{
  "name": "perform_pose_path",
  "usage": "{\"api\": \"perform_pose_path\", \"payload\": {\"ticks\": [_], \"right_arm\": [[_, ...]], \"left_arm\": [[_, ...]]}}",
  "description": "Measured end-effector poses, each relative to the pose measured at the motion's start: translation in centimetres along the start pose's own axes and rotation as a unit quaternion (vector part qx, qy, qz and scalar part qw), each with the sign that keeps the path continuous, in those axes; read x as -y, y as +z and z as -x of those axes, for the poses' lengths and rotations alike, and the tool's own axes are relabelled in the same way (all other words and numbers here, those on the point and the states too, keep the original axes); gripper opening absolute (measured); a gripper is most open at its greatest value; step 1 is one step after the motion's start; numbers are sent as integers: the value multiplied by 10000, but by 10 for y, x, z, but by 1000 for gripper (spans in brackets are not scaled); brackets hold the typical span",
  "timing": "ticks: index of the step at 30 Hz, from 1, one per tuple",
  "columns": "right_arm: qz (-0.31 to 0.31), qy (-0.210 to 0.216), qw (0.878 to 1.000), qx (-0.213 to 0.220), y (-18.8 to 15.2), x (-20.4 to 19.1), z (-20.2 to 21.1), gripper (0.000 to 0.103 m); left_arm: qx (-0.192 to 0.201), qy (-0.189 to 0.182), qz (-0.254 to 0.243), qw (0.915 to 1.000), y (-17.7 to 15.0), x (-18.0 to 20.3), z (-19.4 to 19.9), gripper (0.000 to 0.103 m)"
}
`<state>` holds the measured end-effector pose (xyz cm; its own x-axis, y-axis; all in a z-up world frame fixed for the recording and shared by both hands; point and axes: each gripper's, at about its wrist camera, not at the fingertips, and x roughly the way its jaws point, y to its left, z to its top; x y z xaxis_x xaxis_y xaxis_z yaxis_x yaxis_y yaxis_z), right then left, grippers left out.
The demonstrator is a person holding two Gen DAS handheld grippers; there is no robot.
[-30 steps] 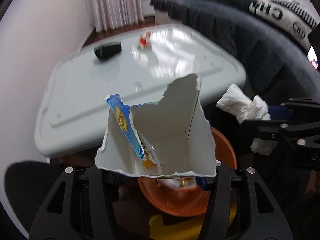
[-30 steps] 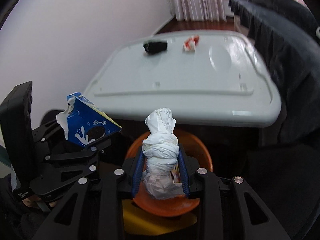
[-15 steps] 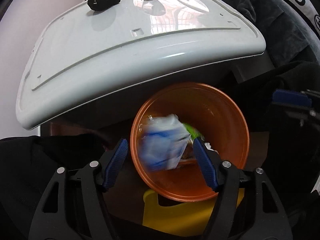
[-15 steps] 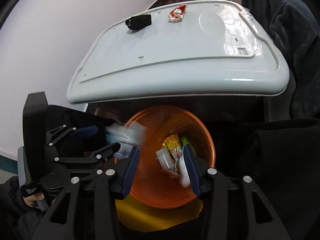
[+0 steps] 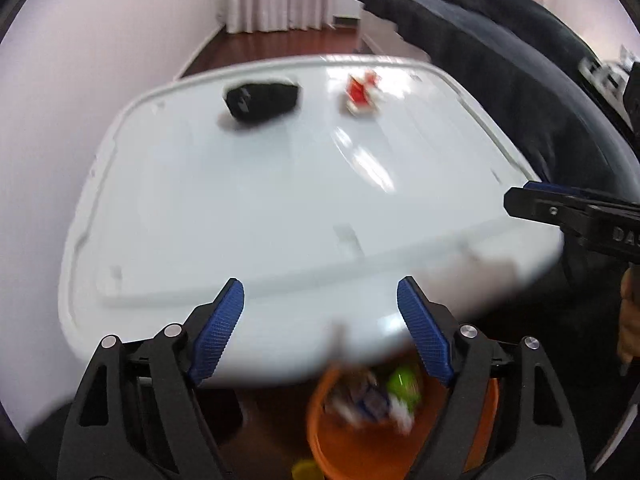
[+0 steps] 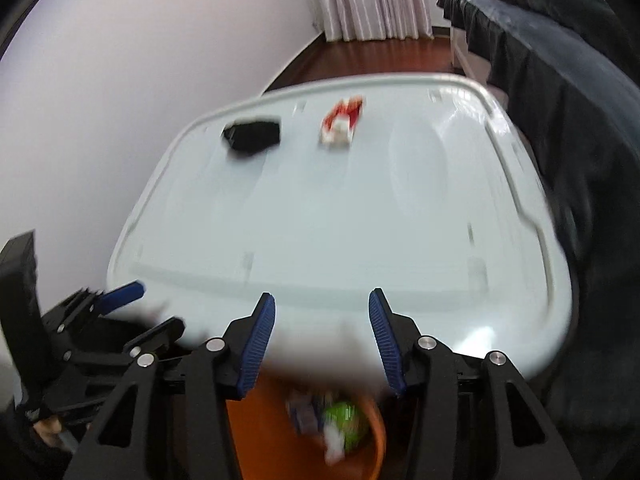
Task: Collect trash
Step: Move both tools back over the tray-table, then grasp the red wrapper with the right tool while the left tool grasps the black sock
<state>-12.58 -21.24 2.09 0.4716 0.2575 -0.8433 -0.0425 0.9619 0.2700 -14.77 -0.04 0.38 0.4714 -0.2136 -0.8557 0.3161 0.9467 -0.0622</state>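
Note:
An orange bin [image 5: 360, 448] below the table's near edge holds trash, with the blue-white carton [image 5: 370, 398] among it; the bin also shows in the right wrist view [image 6: 272, 436]. A red-white crumpled wrapper [image 5: 360, 92] [image 6: 342, 120] and a black object [image 5: 262, 100] [image 6: 252, 136] lie at the far side of the white table [image 5: 280, 200] [image 6: 340, 216]. My left gripper [image 5: 320, 300] is open and empty over the table's near edge. My right gripper [image 6: 322, 308] is open and empty, to the right of the left one.
A dark sofa [image 5: 500, 72] [image 6: 572, 100] runs along the table's right side. A white wall [image 5: 80, 80] is on the left, pink curtains [image 6: 368, 0] at the back. A yellow item [image 5: 304, 470] lies by the bin.
Both grippers let go of their trash, the carton and the white tissue wad, into the orange bin. Both have since tilted up from the bin toward the table.

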Motion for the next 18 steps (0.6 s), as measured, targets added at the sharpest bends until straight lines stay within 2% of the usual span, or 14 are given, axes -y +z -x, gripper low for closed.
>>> {"api": "perform_pose_path", "payload": {"ticks": [3, 6, 8, 10, 13, 15, 16, 17, 18], "right_arm": [[-209, -115, 9997, 25, 52, 8, -40, 49], [-406, -263, 9988, -20, 100, 12, -83, 49], [-548, -306, 9980, -77, 126, 12, -110, 55], [-618, -330, 9974, -156, 144, 8, -132, 57], [-562, -593, 9961, -334, 164, 0, -167, 57], [-480, -894, 9937, -485, 167, -1, -182, 57], [-420, -973, 9936, -385, 168, -1, -185, 57], [-320, -1083, 9931, -324, 167, -3, -186, 40], [-241, -1129, 9929, -296, 166, -3, -186, 36]], "left_arm": [[33, 150, 276, 9995, 36, -15, -22, 77], [-5, 244, 371, 9990, 56, -23, -37, 77], [-18, 348, 411, 9985, 67, -30, -47, 77], [-48, 408, 453, 9981, 79, -35, -57, 77], [-81, 415, 524, 9977, 95, -45, -73, 77], [-60, 387, 557, 9977, 107, -50, -83, 77], [-63, 395, 552, 9977, 112, -52, -87, 77], [-66, 402, 549, 9977, 117, -53, -92, 77], [-59, 388, 546, 9977, 122, -54, -95, 77]]}}
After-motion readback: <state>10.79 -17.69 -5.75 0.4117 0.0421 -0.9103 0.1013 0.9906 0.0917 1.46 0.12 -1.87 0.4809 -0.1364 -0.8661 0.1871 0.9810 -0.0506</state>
